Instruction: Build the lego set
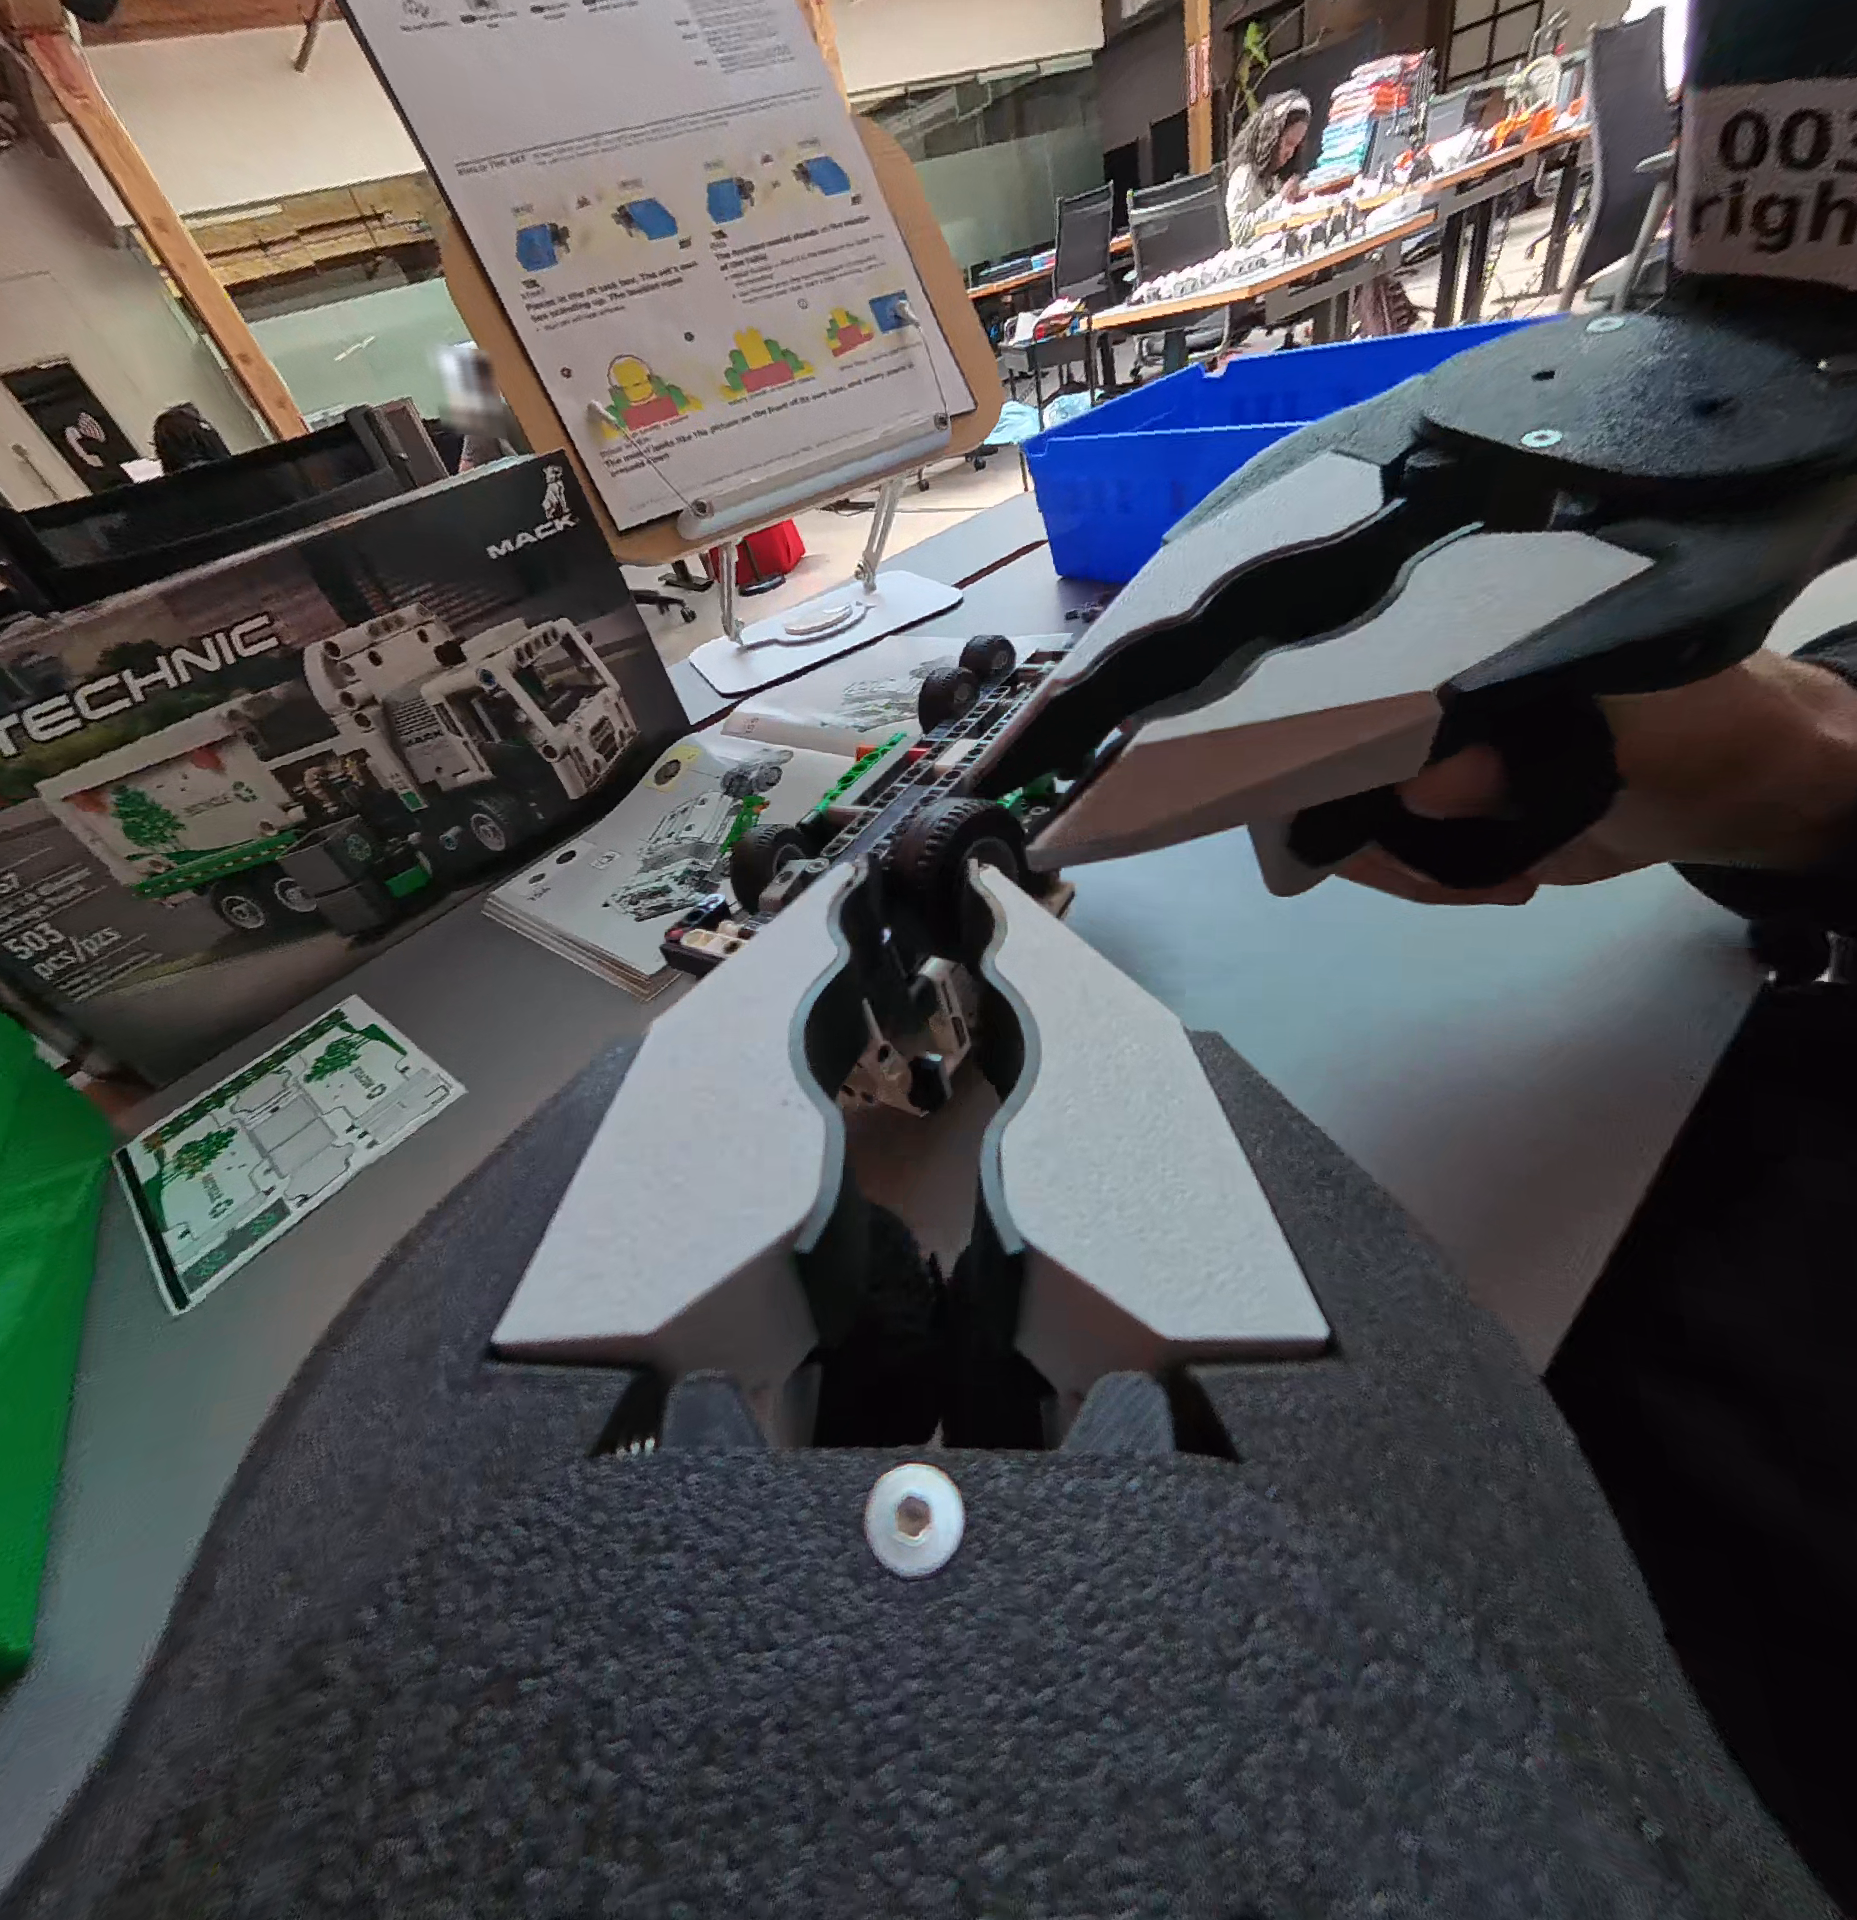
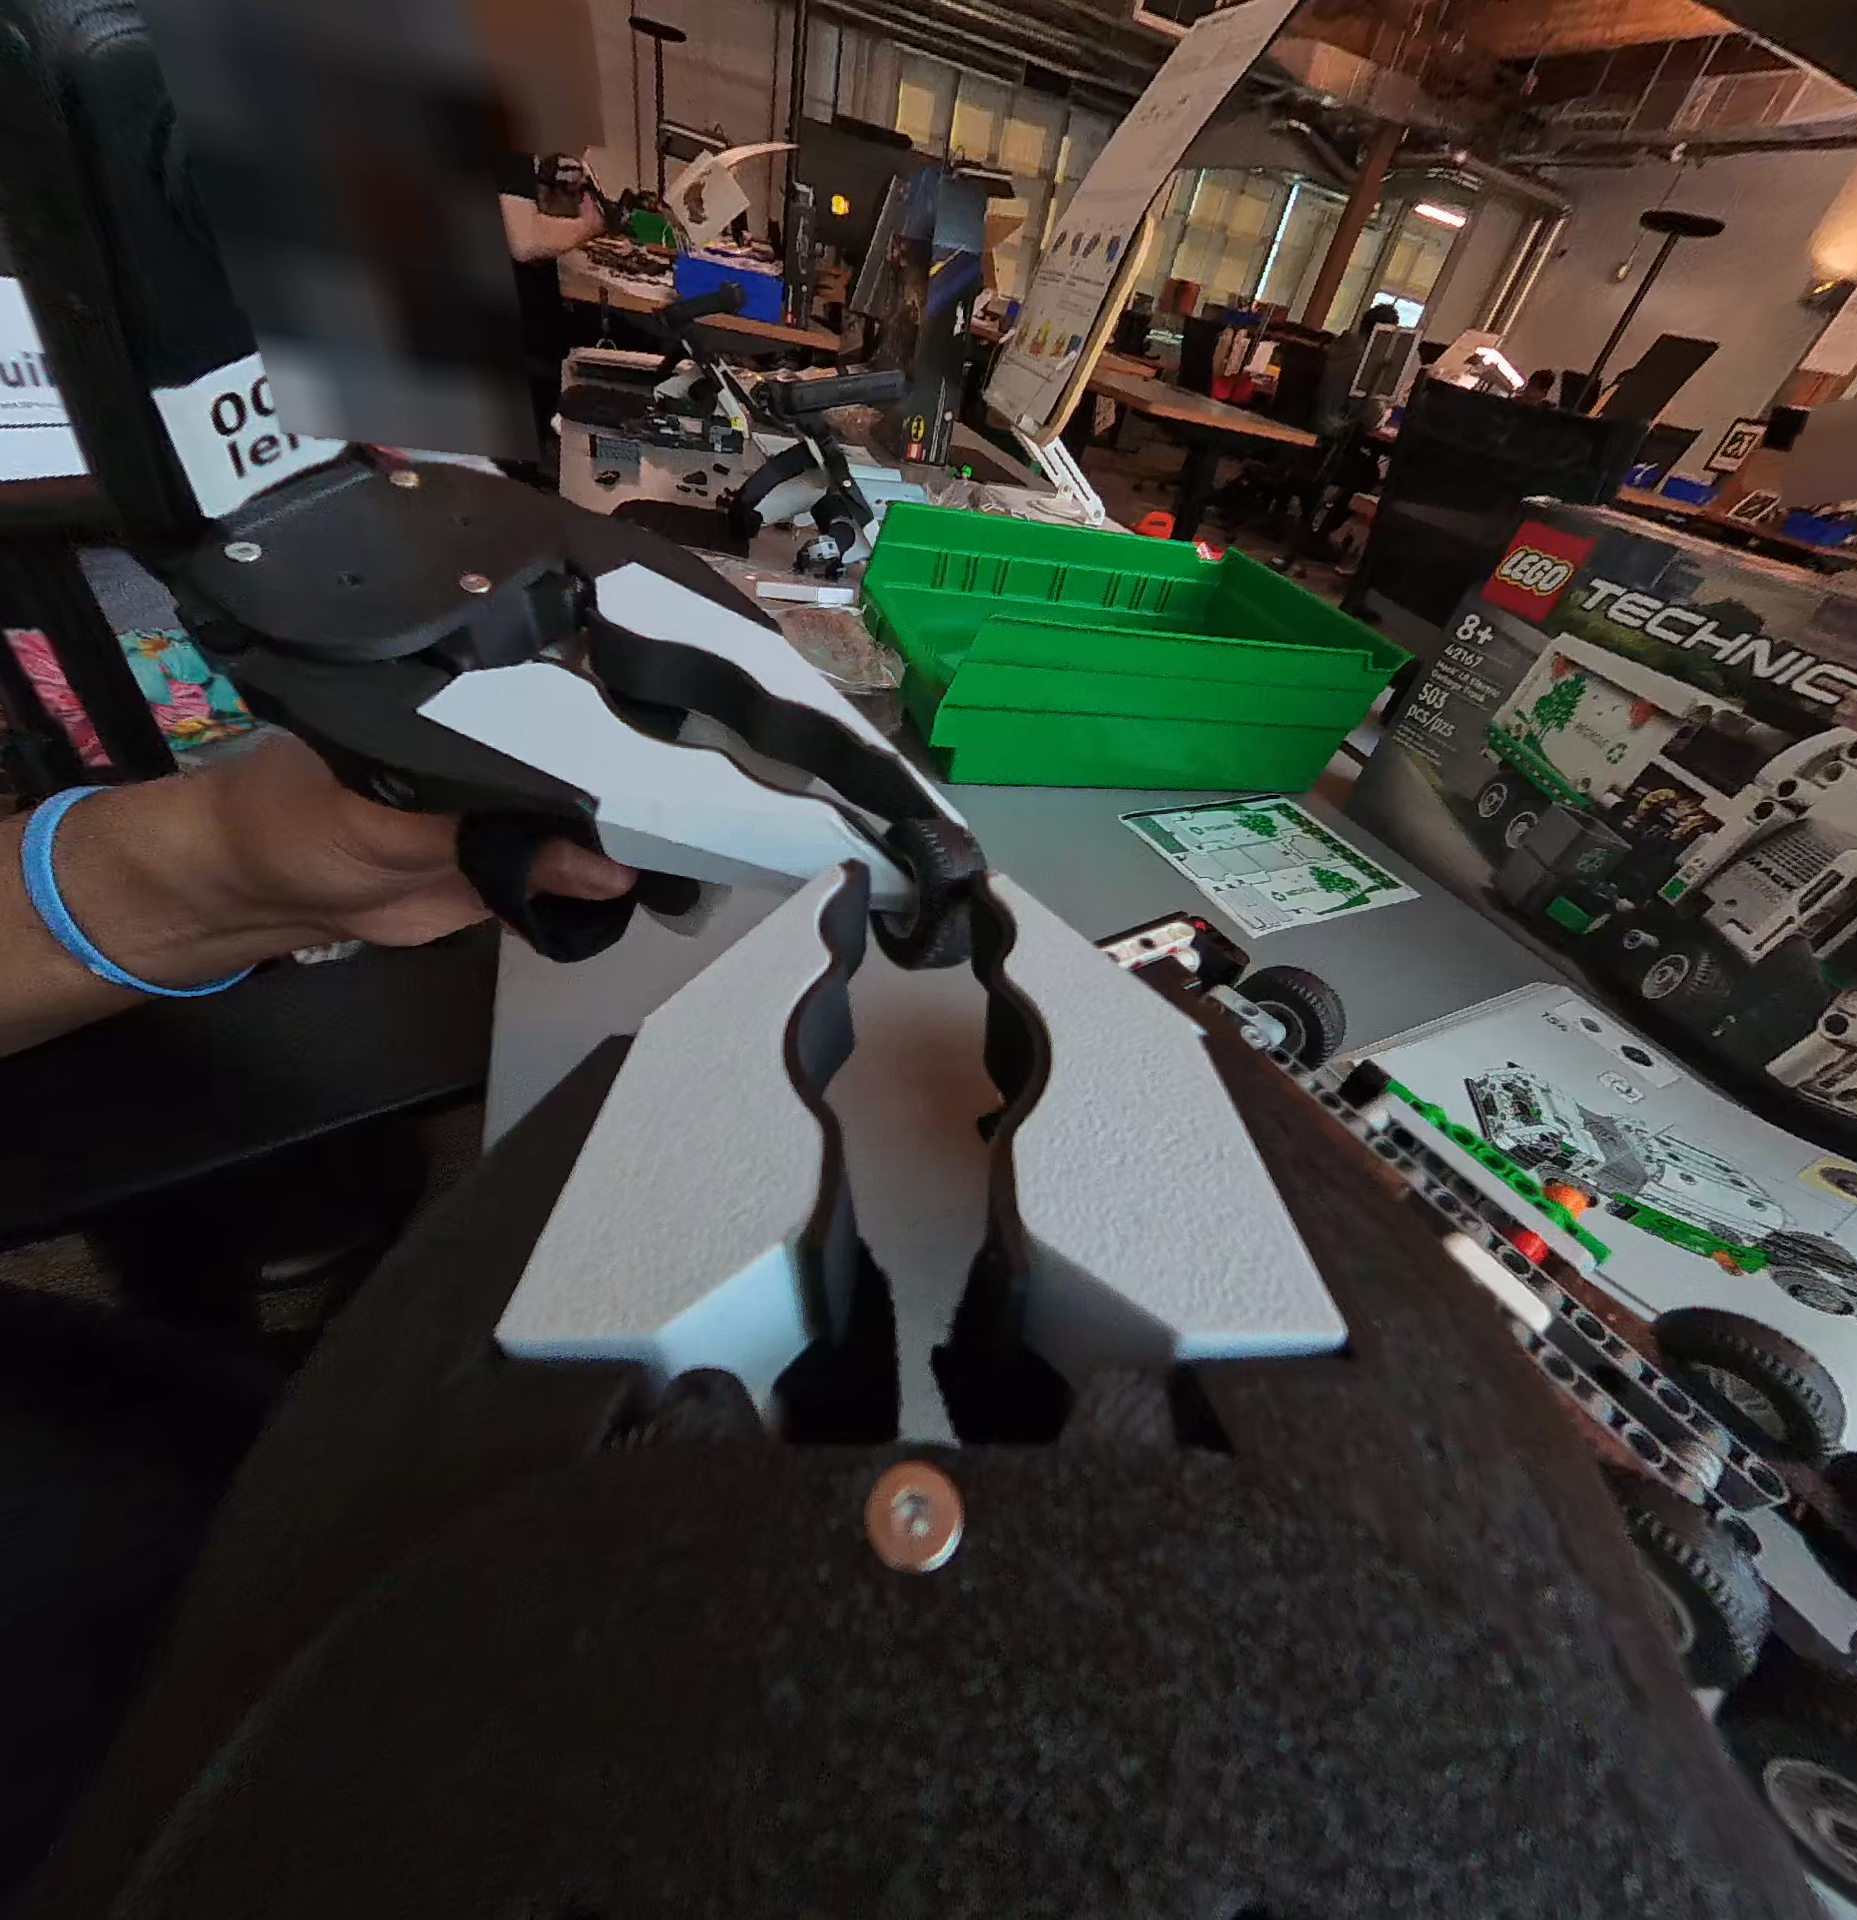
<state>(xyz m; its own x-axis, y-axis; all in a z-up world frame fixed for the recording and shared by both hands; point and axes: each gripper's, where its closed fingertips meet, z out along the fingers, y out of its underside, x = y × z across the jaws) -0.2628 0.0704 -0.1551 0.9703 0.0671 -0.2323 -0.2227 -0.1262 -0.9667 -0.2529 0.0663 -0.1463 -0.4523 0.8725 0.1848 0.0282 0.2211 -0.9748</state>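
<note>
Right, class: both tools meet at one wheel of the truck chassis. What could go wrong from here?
1. The right gripper and left gripper crowd the same black wheel; their jaws could knock together and pop it loose.
2. The chassis sits on other wheels, partly over the open booklet, so a sideways push might roll or twist it.
</note>
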